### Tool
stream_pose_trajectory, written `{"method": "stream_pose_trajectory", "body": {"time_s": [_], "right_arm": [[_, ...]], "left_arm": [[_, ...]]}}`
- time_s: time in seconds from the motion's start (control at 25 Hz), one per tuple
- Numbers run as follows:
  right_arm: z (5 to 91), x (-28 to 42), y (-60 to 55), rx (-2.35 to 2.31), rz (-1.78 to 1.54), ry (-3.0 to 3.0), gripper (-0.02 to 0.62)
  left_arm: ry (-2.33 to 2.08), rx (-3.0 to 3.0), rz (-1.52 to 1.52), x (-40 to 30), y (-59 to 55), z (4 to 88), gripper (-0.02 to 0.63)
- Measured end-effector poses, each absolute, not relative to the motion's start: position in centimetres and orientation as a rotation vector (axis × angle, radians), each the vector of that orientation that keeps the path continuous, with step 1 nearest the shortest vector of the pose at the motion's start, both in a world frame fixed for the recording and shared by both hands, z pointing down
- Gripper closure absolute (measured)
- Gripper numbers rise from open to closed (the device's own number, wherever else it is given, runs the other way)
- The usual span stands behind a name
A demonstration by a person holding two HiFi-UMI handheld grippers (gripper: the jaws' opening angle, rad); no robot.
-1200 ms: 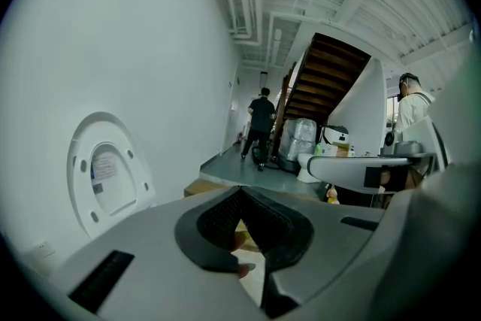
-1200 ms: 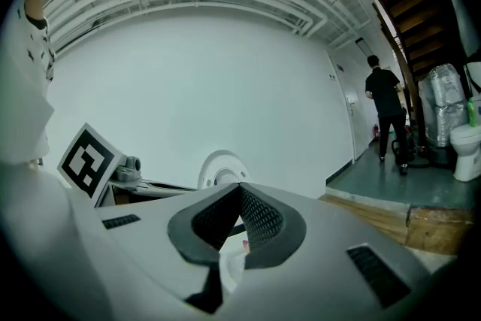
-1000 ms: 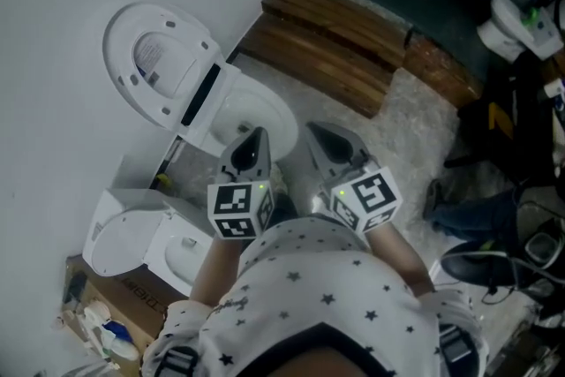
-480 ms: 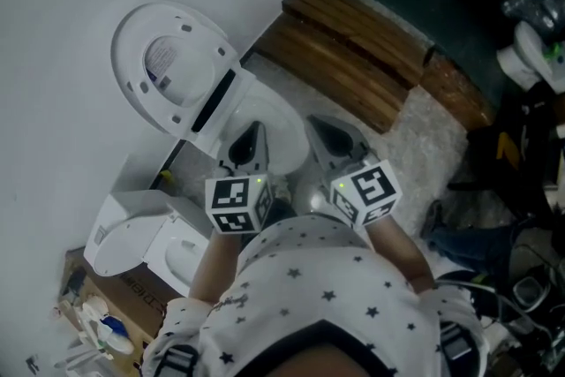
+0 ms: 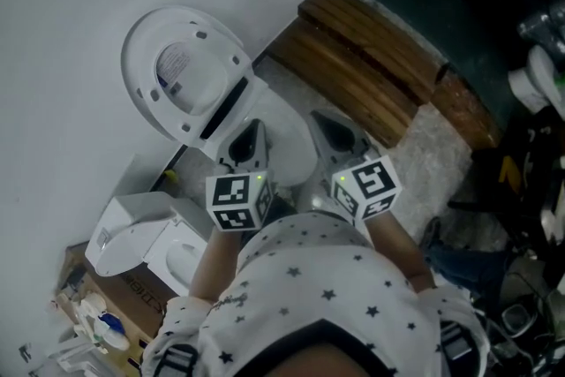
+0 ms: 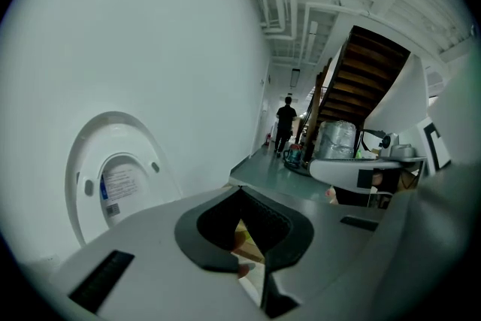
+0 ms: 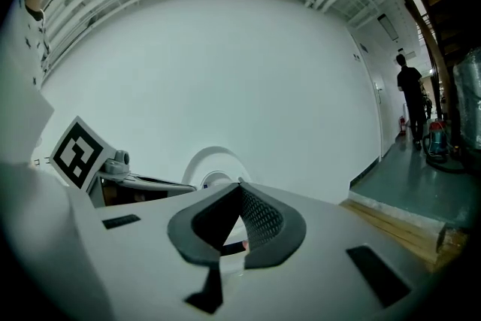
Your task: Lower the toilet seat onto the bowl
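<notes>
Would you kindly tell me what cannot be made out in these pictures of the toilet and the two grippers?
- The toilet bowl, head view: its near rim is hidden behind the left gripper and the right gripper.
- The label on the raised seat: the print is too small to read in the head view and the left gripper view.
- The raised seat, right gripper view: its lower part is hidden behind that gripper's own shut jaws.

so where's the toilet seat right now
In the head view the toilet seat stands raised against the white wall at upper left, behind the bowl, just beyond the left hand-held gripper.
</notes>
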State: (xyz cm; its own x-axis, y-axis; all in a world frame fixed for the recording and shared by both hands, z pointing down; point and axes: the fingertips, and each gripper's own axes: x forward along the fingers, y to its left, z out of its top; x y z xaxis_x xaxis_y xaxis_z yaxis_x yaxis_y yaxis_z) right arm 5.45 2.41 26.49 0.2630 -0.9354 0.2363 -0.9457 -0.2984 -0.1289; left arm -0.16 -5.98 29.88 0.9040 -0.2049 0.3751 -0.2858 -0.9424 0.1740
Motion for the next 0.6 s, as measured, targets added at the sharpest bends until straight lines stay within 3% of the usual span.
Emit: {"method": "stream_pose_trajectory", "body": {"time_s": [0.6], "right_arm": [[25.8,8.8,-8.3,2.346,0.372,-1.958,0.591]], "left_arm": [[-0.547,2.793,0.518,1.1,-15.3,30.3,0.606]]}}
